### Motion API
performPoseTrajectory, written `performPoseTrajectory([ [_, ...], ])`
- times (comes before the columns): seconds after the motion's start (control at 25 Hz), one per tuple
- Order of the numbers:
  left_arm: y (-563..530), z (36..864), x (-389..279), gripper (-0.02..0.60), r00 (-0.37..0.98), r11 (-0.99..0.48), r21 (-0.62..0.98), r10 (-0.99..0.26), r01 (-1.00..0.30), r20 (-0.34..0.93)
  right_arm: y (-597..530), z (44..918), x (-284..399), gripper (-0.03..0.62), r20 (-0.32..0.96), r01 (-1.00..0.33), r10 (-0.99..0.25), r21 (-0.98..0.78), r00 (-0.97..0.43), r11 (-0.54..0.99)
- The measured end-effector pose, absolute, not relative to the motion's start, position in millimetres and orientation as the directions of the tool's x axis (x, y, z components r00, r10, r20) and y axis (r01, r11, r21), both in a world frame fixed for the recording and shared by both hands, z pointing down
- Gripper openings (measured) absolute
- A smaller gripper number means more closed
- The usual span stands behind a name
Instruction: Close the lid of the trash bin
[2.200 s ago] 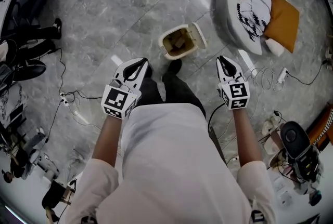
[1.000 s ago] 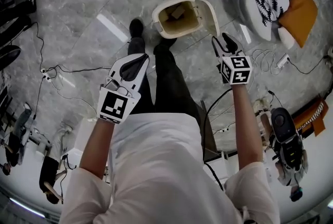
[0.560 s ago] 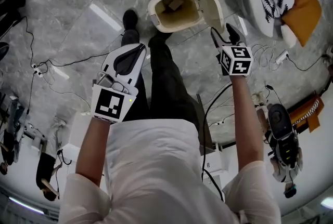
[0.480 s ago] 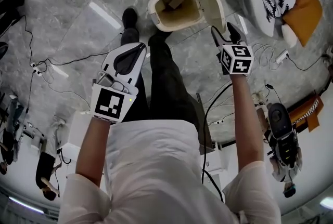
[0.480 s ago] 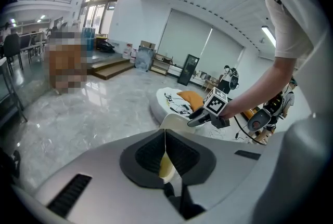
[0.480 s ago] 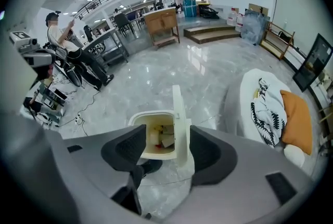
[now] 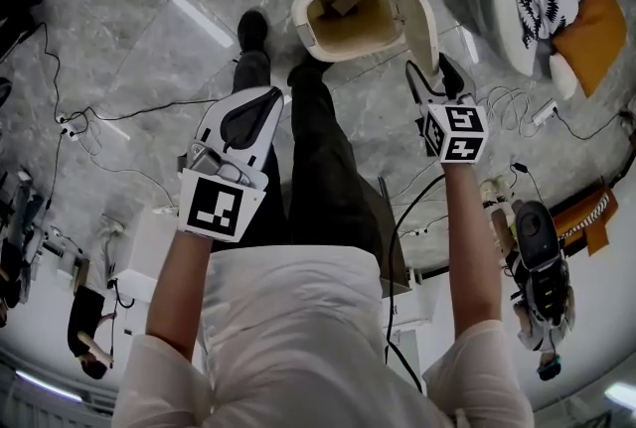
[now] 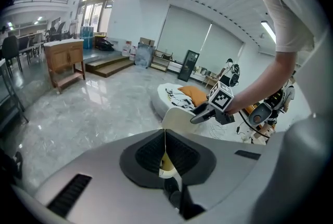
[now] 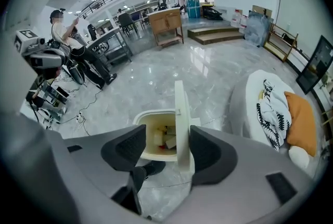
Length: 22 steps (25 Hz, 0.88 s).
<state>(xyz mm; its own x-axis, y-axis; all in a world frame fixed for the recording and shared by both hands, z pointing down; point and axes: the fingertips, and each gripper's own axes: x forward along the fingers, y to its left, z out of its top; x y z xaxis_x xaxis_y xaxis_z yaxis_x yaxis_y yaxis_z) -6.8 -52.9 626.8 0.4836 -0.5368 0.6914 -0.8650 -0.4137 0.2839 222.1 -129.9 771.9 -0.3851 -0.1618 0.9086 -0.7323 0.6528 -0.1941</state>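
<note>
1. The bin [image 7: 333, 51] is set on the floor just ahead of the person's shoes [image 7: 253, 27]. Its lid [image 7: 419, 19] is stood upright on the side of the right gripper [image 7: 429, 74], so the task is judged not yet done.
2. The right gripper is held low beside the bin with its jaws apart. In its own view the lid [image 9: 180, 124] is seen edge-on between them, nearer the right jaw. This placing is judged to serve a push or a pinch on the lid's free edge, so that the lid can be swung down over the opening.
3. The left gripper [image 7: 266, 98] is held back over the person's leg, with its jaws pressed together on nothing. It is judged to be left idle because one gripper is enough for a hinged lid.
4. Contact between the lid and the right jaw cannot be settled. The pad and the lid's face overlap in the right gripper view, and neither a gap nor a touch can be made out.
5. The hinge is not shown in any view, and the bin's body below the rim [image 9: 156, 113] is cut off by the jaws.
6. Trash [image 9: 165, 140] is seen inside, but what it is cannot be told.
7. In the left gripper view most of the bin is covered by the gripper itself. Only the lid's top [image 8: 179, 119] and a yellowish sliver in the slit between the jaws are shown.
</note>
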Motion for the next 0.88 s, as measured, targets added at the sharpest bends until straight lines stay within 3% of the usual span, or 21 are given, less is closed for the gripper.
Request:
performPoseTrajectory([
  [0.52, -40, 646, -17, 0.018, 0.515, -0.441, 0.307, -0.500, -0.844, 0.696, -86, 779, 167, 0.258, 0.900, -0.594, -0.145, -0.144, -0.411, 0.792],
  [0.88, -30, 663, -23, 0.018, 0.539, -0.431, 0.353, -0.461, -0.831, 0.705, -50, 797, 136, 0.258, 0.910, -0.492, -0.069, -0.156, -0.409, 0.856],
])
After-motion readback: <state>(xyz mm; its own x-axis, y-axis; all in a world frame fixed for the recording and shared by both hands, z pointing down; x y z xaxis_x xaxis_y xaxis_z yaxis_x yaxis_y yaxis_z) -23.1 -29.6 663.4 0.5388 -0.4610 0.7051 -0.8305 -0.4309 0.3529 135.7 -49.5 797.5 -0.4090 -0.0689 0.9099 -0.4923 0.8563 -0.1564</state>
